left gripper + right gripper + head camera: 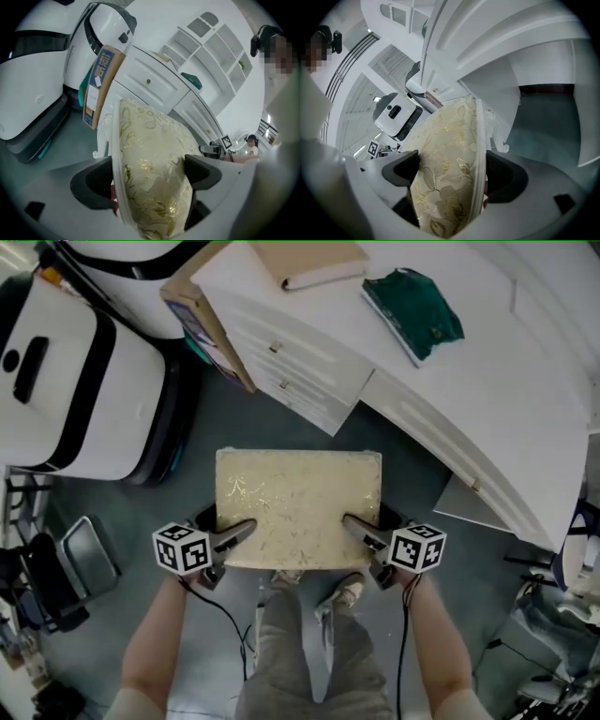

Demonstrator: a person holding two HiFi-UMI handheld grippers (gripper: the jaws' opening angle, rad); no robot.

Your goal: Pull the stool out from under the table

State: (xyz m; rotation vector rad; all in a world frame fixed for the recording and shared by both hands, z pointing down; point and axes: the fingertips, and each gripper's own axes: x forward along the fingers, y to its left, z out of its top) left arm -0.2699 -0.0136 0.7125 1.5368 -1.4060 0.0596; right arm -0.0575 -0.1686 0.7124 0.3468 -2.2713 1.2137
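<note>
Left tool and right tool are each clamped on a short end of the stool. Its long axis spans tool to tool. Tabletop lies ahead; the stool looks clear, so pull straight back.

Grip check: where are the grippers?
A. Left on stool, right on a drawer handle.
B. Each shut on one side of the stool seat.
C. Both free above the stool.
B: the left gripper and the right gripper each clamp the cushioned seat of the stool between their fingers, on opposite sides.
</note>
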